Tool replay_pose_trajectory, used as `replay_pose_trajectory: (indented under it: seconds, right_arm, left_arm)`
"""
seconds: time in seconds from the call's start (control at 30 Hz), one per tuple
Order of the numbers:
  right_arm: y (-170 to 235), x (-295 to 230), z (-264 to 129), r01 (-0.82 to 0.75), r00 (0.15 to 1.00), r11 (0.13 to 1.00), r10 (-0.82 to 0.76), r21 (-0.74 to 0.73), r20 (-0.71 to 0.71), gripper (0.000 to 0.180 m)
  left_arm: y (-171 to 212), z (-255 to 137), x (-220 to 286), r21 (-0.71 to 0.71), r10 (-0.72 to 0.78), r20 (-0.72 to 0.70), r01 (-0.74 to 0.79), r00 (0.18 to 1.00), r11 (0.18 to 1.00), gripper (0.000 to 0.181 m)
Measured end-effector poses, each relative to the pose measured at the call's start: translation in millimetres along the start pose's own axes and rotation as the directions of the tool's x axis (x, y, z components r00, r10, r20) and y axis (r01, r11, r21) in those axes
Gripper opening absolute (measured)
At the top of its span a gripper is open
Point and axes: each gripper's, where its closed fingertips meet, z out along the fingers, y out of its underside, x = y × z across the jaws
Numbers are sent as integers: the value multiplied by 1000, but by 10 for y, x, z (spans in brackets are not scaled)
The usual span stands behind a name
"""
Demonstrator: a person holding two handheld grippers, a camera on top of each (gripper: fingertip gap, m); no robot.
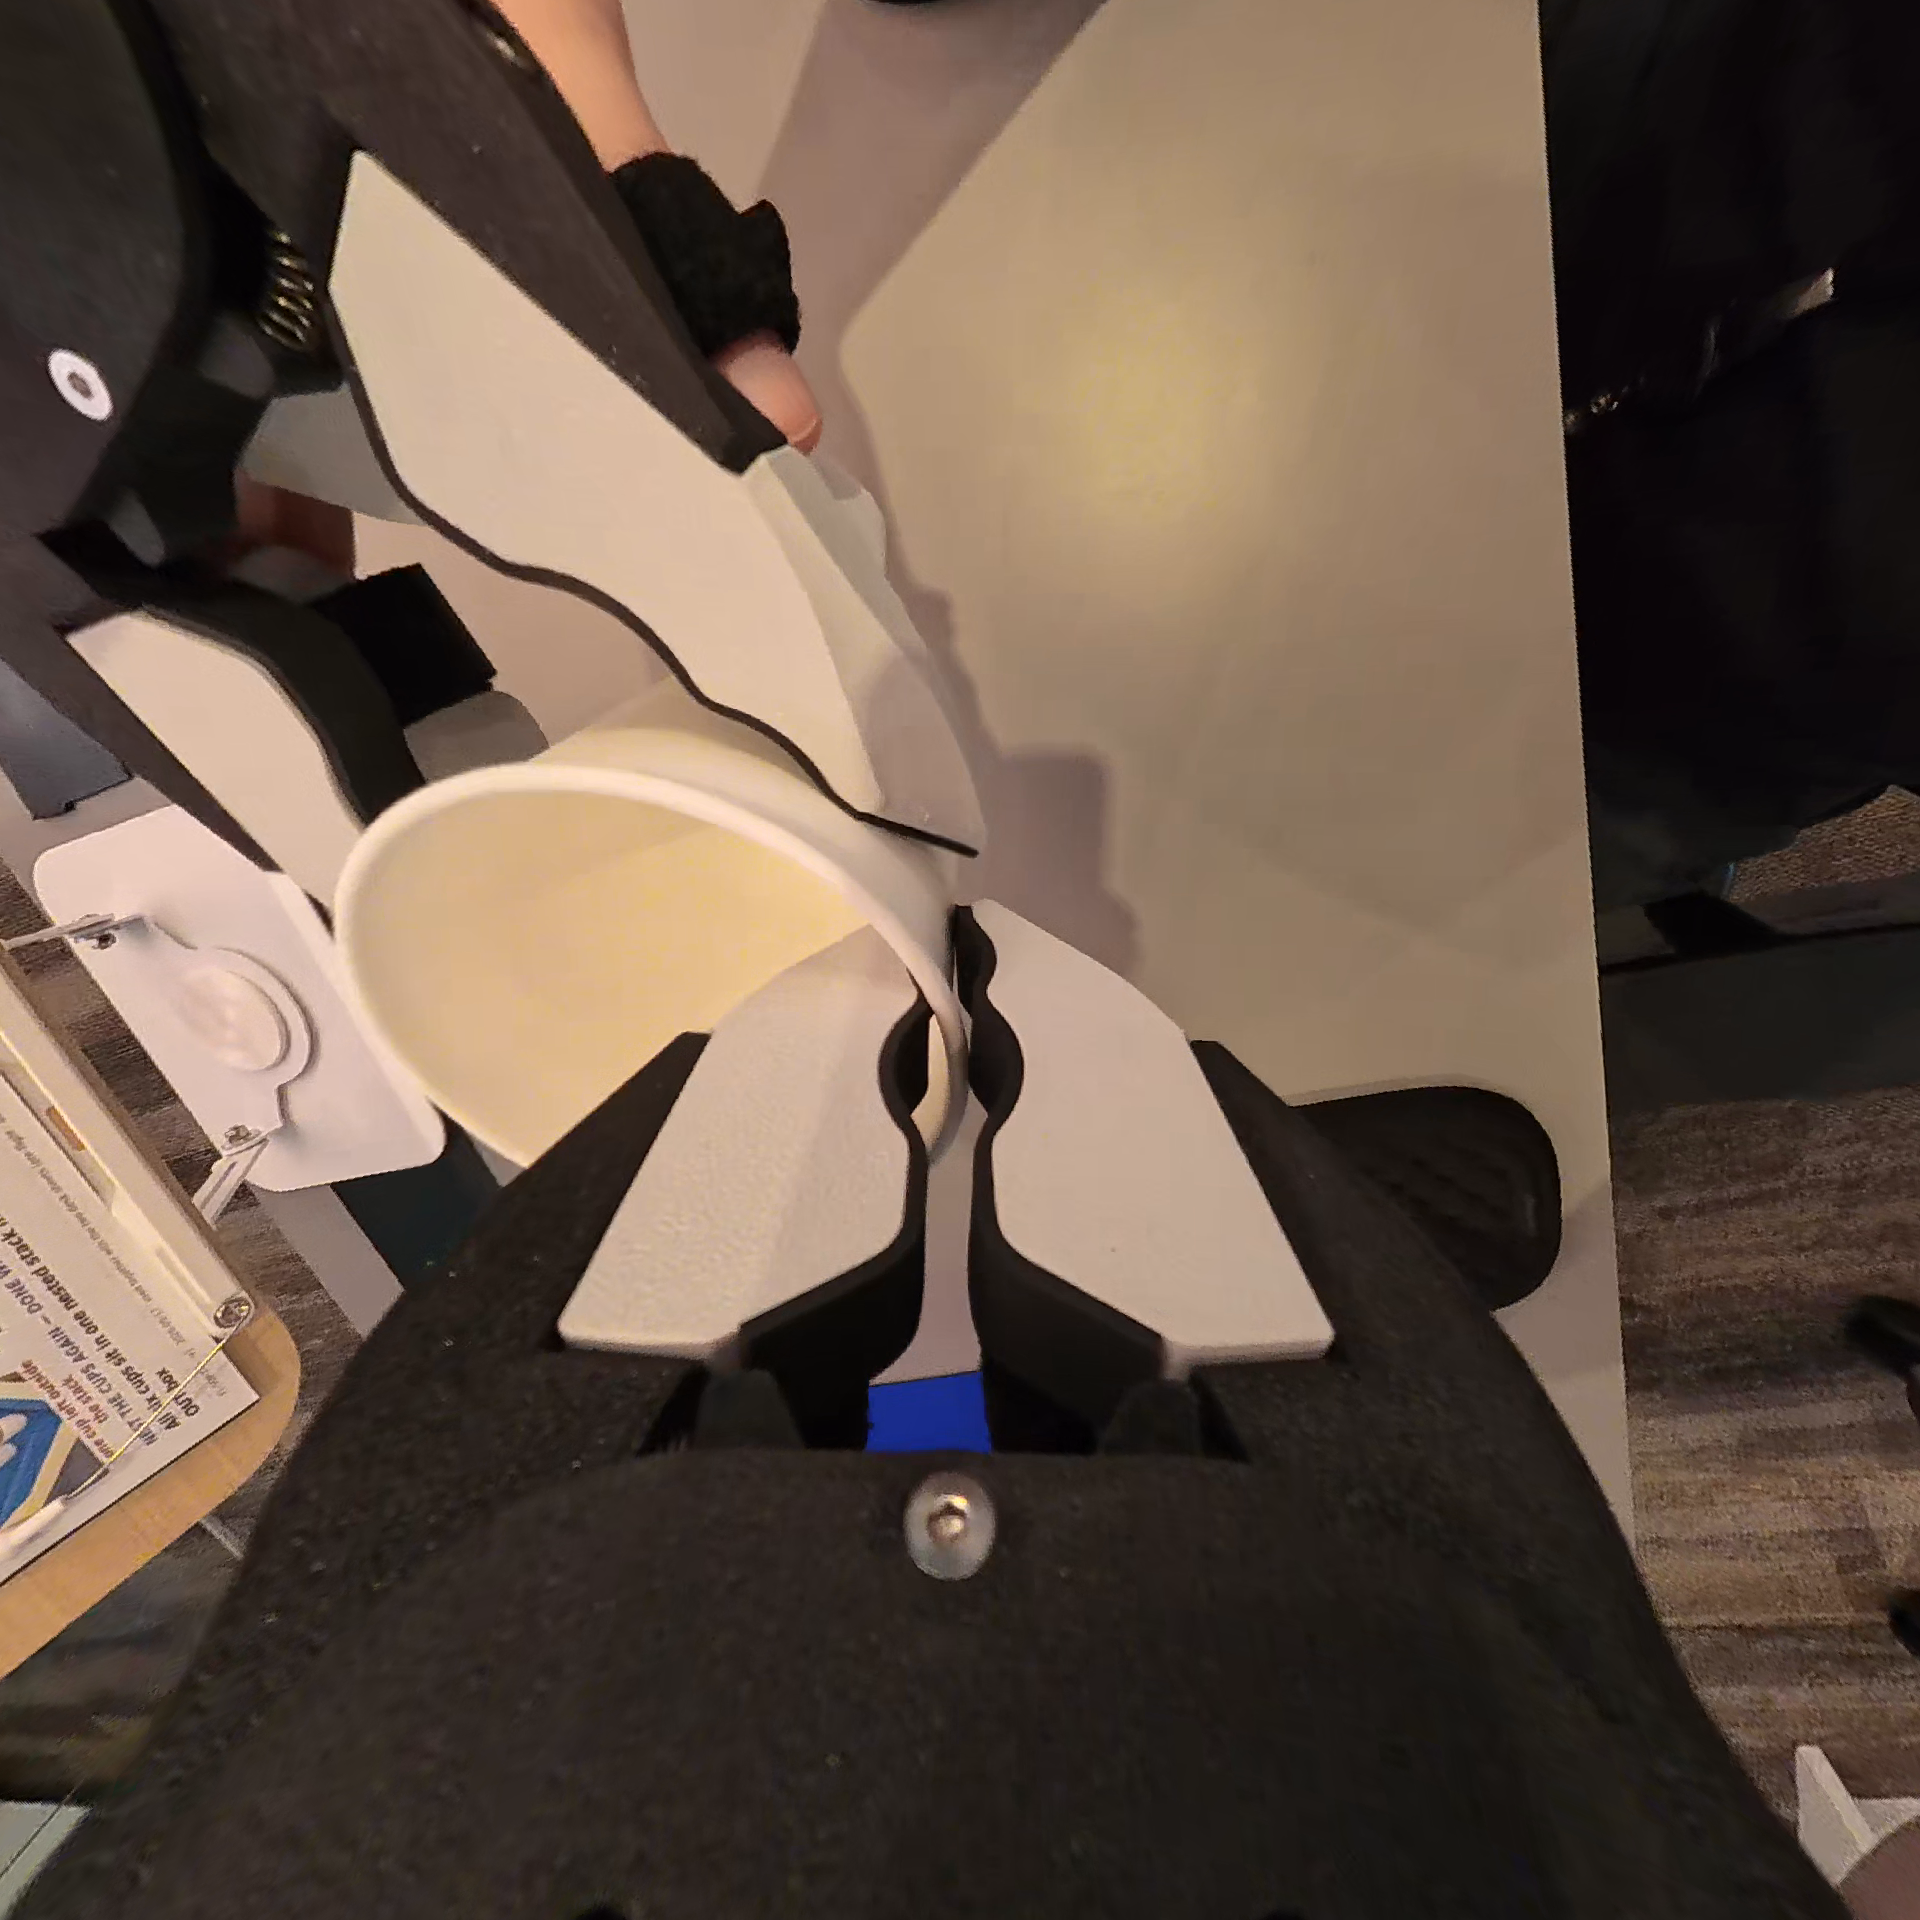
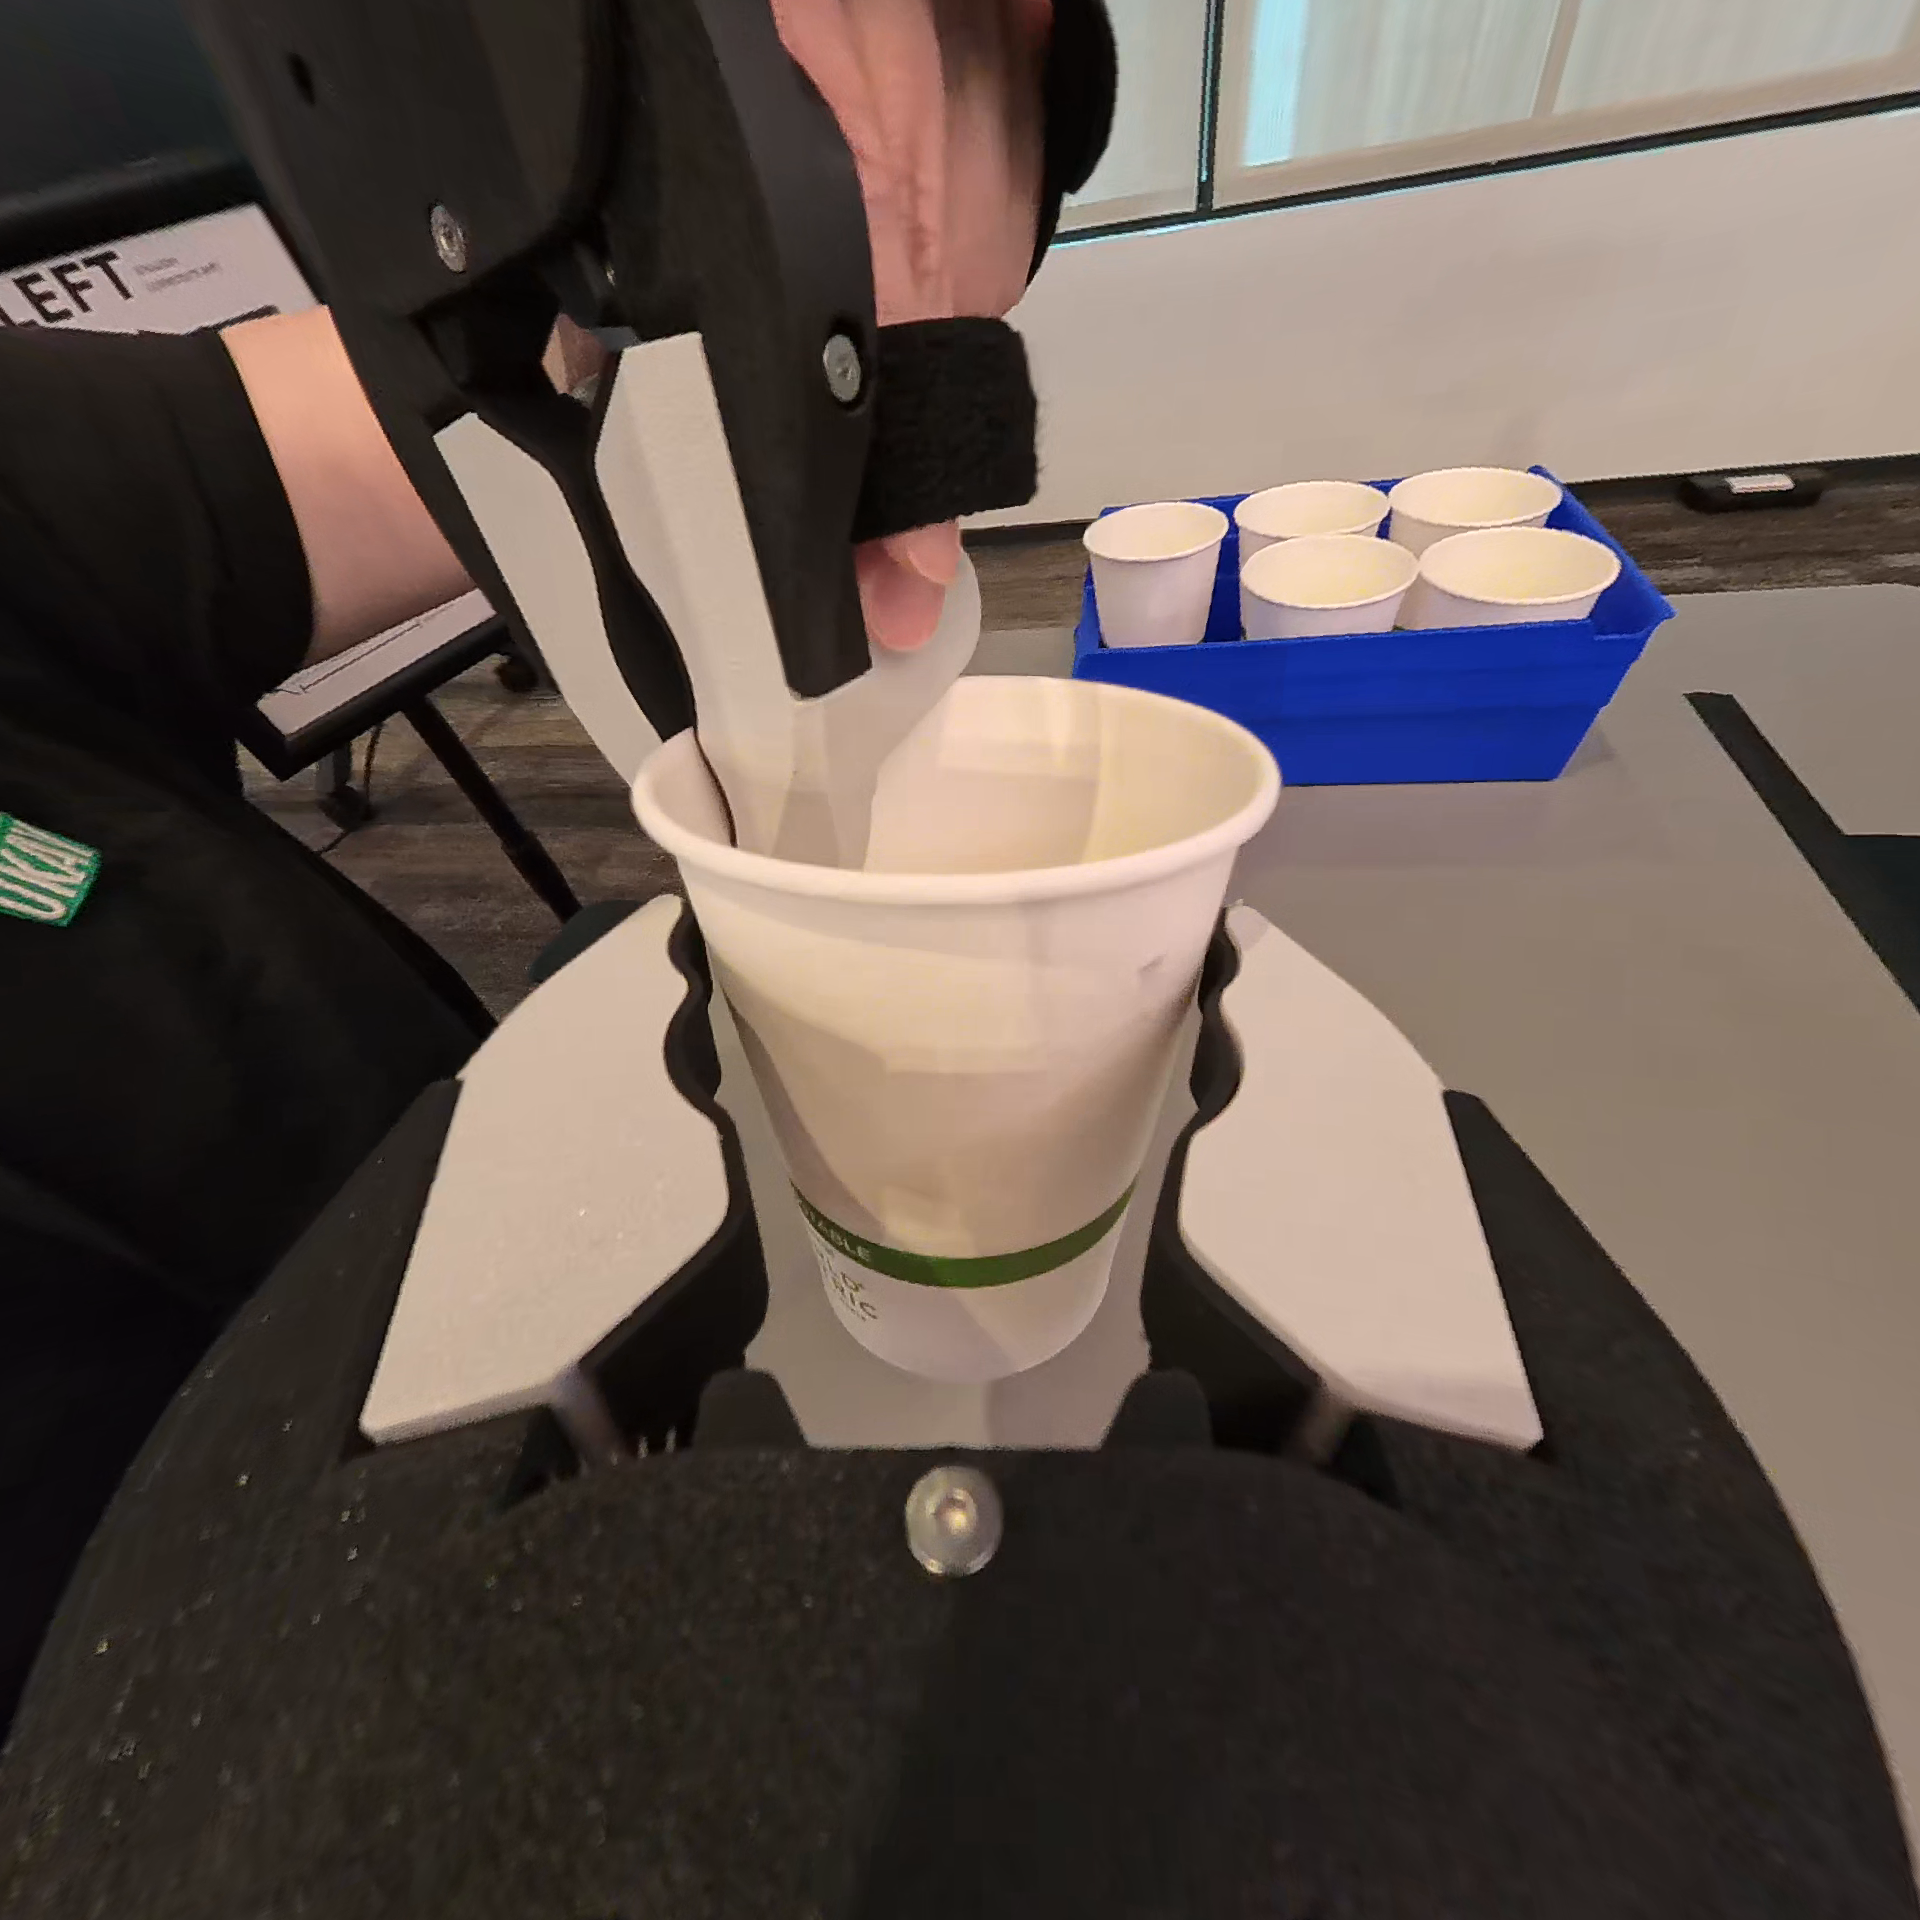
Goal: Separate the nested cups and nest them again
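A white paper cup (image 2: 961,1029) with a green band near its base is held upright just above the grey table (image 2: 1558,935), clasped at both sides, its mouth open; its rim (image 1: 940,997) is pinched at one side. Whether a second cup is nested inside cannot be told. Five more white cups (image 2: 1340,566) are stood upright, separately, in a blue bin (image 2: 1382,696) farther back on the table.

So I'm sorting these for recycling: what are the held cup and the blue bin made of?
The held cup looks like paper: matte white wall, rolled rim, printed green band, and light shows through the wall. Any inner coating can't be judged. The blue bin looks like moulded plastic: uniform saturated colour, slight sheen, faint ridges on its wall. The right claw grips the cup's sides; the left claw pinches its rim.
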Motion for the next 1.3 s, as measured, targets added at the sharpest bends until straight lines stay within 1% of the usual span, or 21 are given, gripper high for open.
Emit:
replay_pose_trajectory:
  seconds: [0.07, 0.17, 0.37, 0.47, 0.53, 0.67, 0.77, 0.87, 0.97, 1.03, 1.07, 1.1, 1.17, 1.2, 1.27, 1.3]
  right_arm:
    - [15, -51, 19, -13, 999, 1000, 13, -2, 42, 93]
    - [2, -99, 44, -18, 996, 1000, 16, 19, 88, 93]
    - [-1, -128, 54, -21, 991, 999, 16, 33, 135, 90]
    - [3, -149, 57, -45, 986, 999, 39, 31, 164, 89]
    - [13, -134, 58, -64, 984, 998, 58, 28, 168, 89]
    - [52, -46, 30, -82, 986, 996, 78, 22, 146, 89]
    - [78, 35, -39, -98, 987, 995, 94, 28, 132, 89]
    - [127, 228, -210, -124, 991, 992, 122, 31, 62, 89]
    - [93, 478, -615, -162, 984, 983, 167, 90, -54, 89]
    - [-2, 651, -1077, -145, 962, 976, 178, 165, -208, 90]
    - [-77, 725, -1372, -112, 933, 970, 177, 215, -314, 90]
    - [-149, 775, -1706, -56, 883, 967, 164, 249, -439, 90]
    - [-296, 685, -2413, 101, 748, 953, 117, 285, -654, 91]
    - [-335, 602, -2778, 167, 658, 942, 115, 293, -744, 91]
    - [-277, 477, -3516, 246, 450, 926, 153, 287, -880, 91]
    - [-169, 465, -3875, 254, 343, 925, 186, 281, -921, 91]
  left_arm:
    - [-17, 9, 28, 8, 5, -11, -5, 1000, 1000, 0]
    - [-39, 9, 65, 12, 21, -16, -21, 1000, 1000, 1]
    - [-66, 7, 85, 26, 18, -16, -17, 1000, 1000, 3]
    - [-81, -2, 22, 35, -3, 25, 2, 1000, 999, 20]
    - [-82, -15, -29, 49, -18, 52, 15, 998, 999, 27]
    - [-62, -54, -93, 90, -71, 85, 63, 994, 994, 44]
    - [1, -116, -159, 119, -105, 146, 88, 984, 989, 52]
    - [94, -256, -230, 202, -179, 219, 135, 959, 970, 53]
    - [254, -422, -273, 353, -308, 277, 202, 910, 914, 51]
    - [423, -448, -248, 437, -403, 293, 254, 867, 863, 51]
    - [505, -424, -205, 471, -442, 288, 276, 850, 838, 50]
    - [585, -379, -147, 493, -473, 279, 298, 836, 817, 51]
    - [741, -257, -29, 517, -523, 269, 337, 809, 787, 50]
    - [806, -192, 35, 526, -545, 259, 357, 797, 772, 50]
    - [914, -75, 165, 541, -584, 237, 394, 776, 743, 50]
    - [959, -34, 219, 552, -601, 231, 405, 765, 729, 50]
